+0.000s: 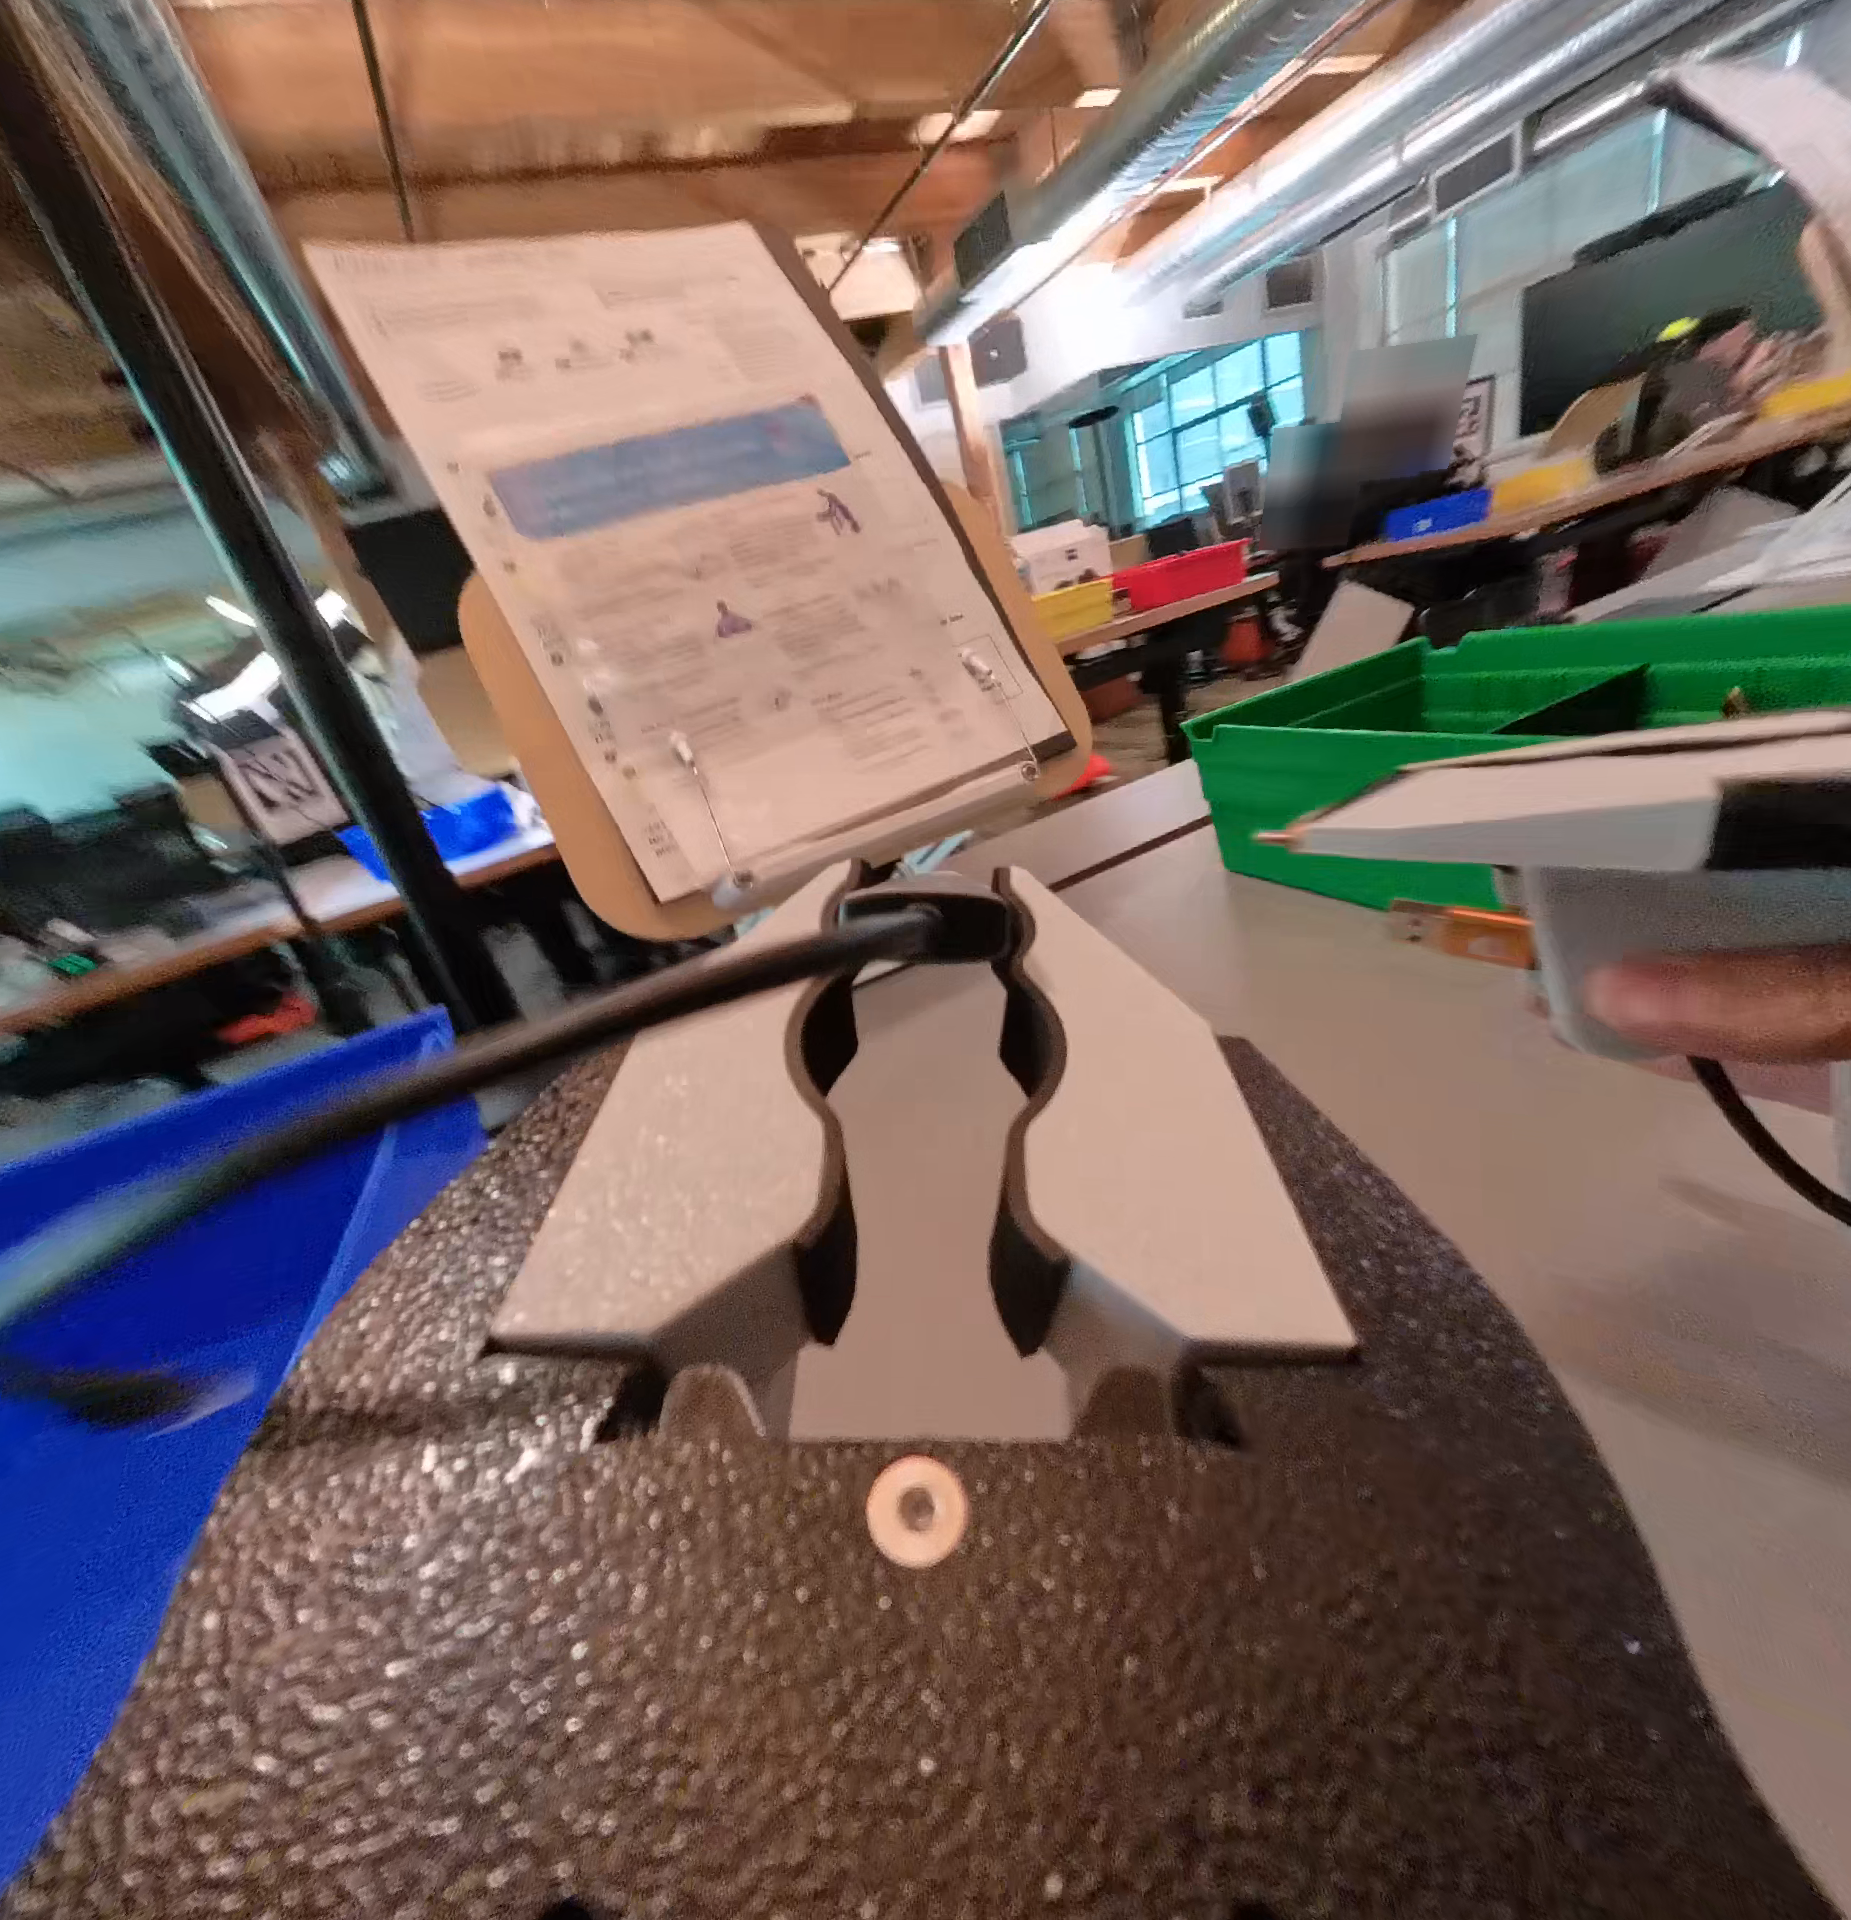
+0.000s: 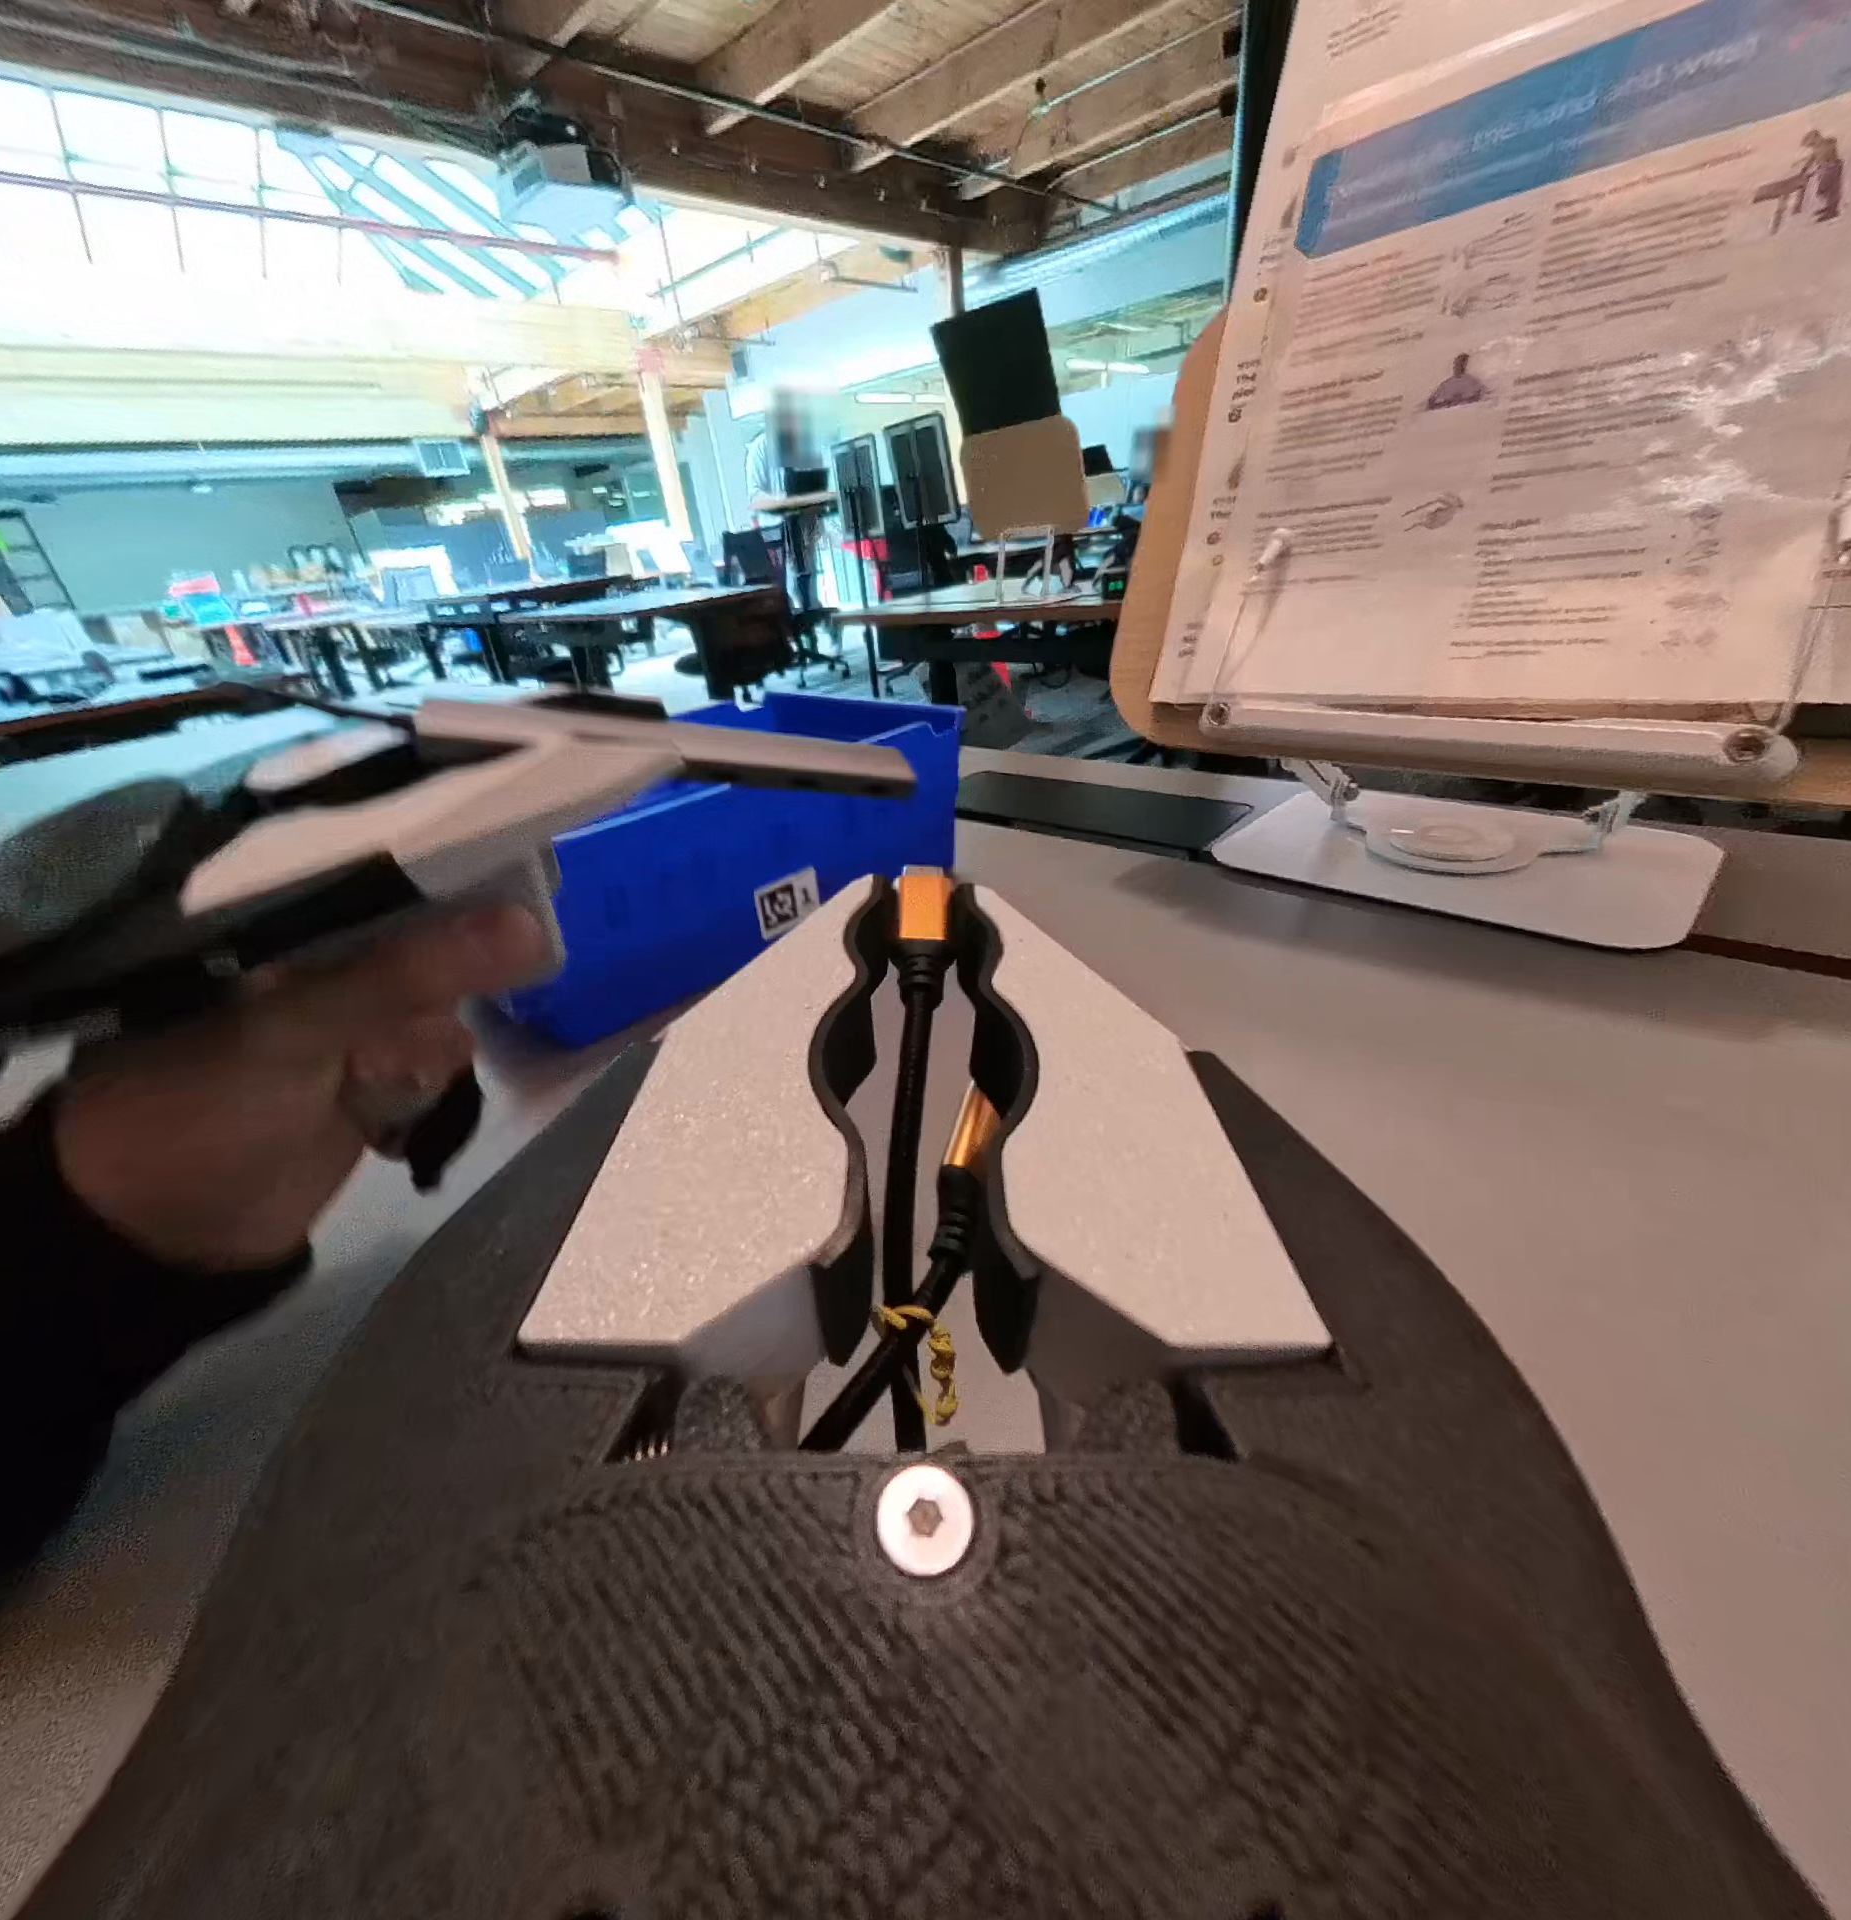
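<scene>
We look along two hand-held grippers over a grey tabletop (image 2: 1523,1091) in an open workshop. A tan document stand (image 1: 547,727) bearing a printed sheet under a clear cover rises at the far side of the table, on a white base in the right wrist view. A blue bin (image 2: 755,831) sits on the table beyond the right gripper's tips and shows at the lower left edge of the left wrist view; a green divided bin (image 1: 1316,758) lies to the right in that view, behind the other gripper.

Our left gripper (image 1: 926,920) is clenched at its tips on a slim grey rectangular block with a black cable (image 1: 588,1023) running out of it to the left; in the right wrist view that block (image 2: 796,764) projects past the fingers, a row of small ports along its edge, held above the blue bin. A hand (image 2: 308,1081) grips that tool's handle.

Our right gripper (image 2: 926,920) is closed on an orange-and-silver cable plug (image 2: 923,914), pinched at the very tips and pointing forward. Its black braided cord (image 2: 913,1143) runs back between the fingers, where a second gold-sleeved connector (image 2: 971,1138) rests against the right finger and a yellow twist tie (image 2: 926,1351) binds the cord. Plug and block are near but apart
</scene>
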A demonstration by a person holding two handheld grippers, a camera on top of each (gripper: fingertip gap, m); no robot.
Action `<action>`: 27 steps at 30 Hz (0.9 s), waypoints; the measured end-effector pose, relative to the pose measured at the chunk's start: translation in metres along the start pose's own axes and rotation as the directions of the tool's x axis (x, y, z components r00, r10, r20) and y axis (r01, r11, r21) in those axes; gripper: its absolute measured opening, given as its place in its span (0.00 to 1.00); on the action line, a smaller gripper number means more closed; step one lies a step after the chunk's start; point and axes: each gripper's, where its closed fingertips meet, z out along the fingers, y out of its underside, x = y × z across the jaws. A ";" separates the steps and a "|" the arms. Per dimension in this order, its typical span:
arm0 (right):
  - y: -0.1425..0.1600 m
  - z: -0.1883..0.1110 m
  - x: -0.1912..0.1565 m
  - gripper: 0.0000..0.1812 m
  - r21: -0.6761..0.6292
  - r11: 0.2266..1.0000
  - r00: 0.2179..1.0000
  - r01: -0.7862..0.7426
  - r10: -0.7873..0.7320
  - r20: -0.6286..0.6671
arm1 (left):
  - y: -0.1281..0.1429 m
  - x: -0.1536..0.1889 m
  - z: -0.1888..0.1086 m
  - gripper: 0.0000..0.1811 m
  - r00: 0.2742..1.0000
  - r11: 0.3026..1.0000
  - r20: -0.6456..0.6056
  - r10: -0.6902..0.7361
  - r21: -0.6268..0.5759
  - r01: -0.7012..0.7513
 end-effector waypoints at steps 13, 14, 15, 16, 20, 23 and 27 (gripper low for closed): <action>-0.081 -0.077 0.122 0.06 -0.066 0.940 0.907 0.334 -0.340 -0.249 | 0.000 0.024 0.001 0.11 0.970 0.987 -0.202 -0.137 0.049 0.150; -0.080 -0.085 0.146 0.06 -0.147 0.921 0.885 0.360 -0.387 -0.257 | 0.000 0.028 0.002 0.11 0.966 0.987 -0.220 -0.139 0.049 0.153; -0.079 -0.093 0.173 0.06 -0.227 0.891 0.852 0.393 -0.446 -0.274 | 0.001 0.032 0.002 0.11 0.962 0.988 -0.238 -0.134 0.044 0.149; -0.075 -0.100 0.196 0.06 -0.312 0.854 0.827 0.417 -0.499 -0.260 | 0.002 0.035 0.002 0.11 0.960 0.989 -0.250 -0.125 0.040 0.140; -0.029 -0.114 0.233 0.06 -0.565 0.618 0.802 0.546 -0.581 0.140 | 0.004 0.041 0.003 0.11 0.954 0.990 -0.275 -0.120 0.039 0.136; -0.005 -0.121 0.246 0.06 -0.621 0.496 0.779 0.607 -0.525 0.342 | 0.007 0.040 0.004 0.11 0.951 0.989 -0.281 -0.130 0.030 0.145; -0.003 -0.099 0.238 0.06 -0.540 0.572 0.787 0.617 -0.431 0.442 | 0.009 0.040 0.004 0.11 0.951 0.989 -0.278 -0.133 0.025 0.146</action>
